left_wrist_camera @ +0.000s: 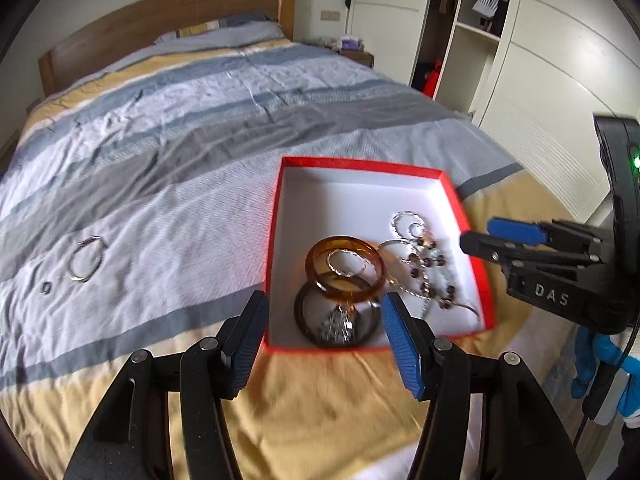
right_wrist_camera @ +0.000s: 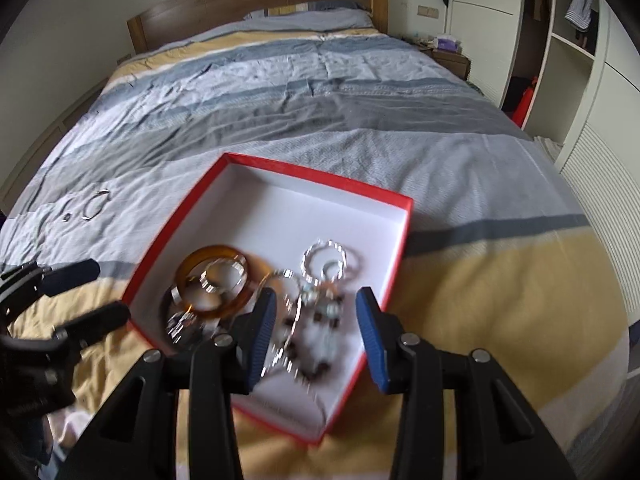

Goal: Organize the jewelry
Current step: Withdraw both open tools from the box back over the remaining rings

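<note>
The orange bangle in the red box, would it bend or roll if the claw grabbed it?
The orange bangle looks thick and glossy, so probably stiff and slippery. It leans on a dark bangle, so a nudge might slide it off. Being round, it could roll on edge.

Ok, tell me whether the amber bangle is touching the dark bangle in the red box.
Touching. The left wrist view shows the amber bangle lying overlapped on the dark bangle's upper rim, no gap between them.

My left gripper [left_wrist_camera: 324,344] has black angular arms with silver screws at the joints and ribbed blue pads. My right gripper [right_wrist_camera: 316,336] is built the same; its side reads "DAS" in white, a green light glows, and I wear a blue glove [left_wrist_camera: 600,364]
</note>
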The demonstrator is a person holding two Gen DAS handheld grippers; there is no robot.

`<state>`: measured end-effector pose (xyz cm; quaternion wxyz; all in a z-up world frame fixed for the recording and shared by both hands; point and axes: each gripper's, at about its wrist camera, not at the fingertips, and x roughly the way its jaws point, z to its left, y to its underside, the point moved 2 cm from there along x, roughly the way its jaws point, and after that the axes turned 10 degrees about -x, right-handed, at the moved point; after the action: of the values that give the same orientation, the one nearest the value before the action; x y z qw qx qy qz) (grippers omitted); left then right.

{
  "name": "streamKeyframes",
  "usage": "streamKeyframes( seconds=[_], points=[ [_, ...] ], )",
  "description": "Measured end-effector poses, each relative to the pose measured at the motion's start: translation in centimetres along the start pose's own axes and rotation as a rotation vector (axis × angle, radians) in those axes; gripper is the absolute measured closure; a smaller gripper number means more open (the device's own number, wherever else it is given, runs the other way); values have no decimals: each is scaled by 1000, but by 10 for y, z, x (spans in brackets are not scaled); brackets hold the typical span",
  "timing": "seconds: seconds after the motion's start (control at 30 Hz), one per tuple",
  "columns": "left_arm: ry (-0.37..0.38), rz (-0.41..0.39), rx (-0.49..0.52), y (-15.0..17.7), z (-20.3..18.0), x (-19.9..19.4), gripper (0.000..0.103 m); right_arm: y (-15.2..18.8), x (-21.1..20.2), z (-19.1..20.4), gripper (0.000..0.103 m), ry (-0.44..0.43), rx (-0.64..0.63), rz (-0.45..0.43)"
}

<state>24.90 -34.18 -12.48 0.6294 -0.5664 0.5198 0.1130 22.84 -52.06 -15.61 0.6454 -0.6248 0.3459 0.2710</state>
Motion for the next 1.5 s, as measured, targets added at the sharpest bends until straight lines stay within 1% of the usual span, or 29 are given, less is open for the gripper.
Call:
streamKeyframes(
  seconds=[0.17,0.27,0.33,0.5,0.6,0.87,1.13,1.33,1.5],
  points=[
    [-50,-64,0,18,-4,-50,44,25,-47,13,63,-26,41,-52],
    [-101,-99,12,33,-5,-80,40,37,-69,24,63,-46,52,-80],
    [-131,-123,21,43,-6,-97,36,45,-84,35,63,-64,51,-99],
    [-200,-181,15,66,0,-144,33,60,-114,60,63,-99,37,-137],
    [-227,-204,11,79,4,-168,30,68,-134,76,63,-117,27,-168],
    [-288,-288,4,110,18,-226,26,78,-165,108,63,-157,4,-216],
    [-325,-334,-30,133,30,-260,24,85,-192,143,63,-179,-61,-256],
    [-335,-366,-38,143,33,-277,22,90,-208,152,63,-175,-72,-279],
    [-340,-382,-59,142,42,-284,21,83,-212,155,63,-161,-75,-294]
  ],
)
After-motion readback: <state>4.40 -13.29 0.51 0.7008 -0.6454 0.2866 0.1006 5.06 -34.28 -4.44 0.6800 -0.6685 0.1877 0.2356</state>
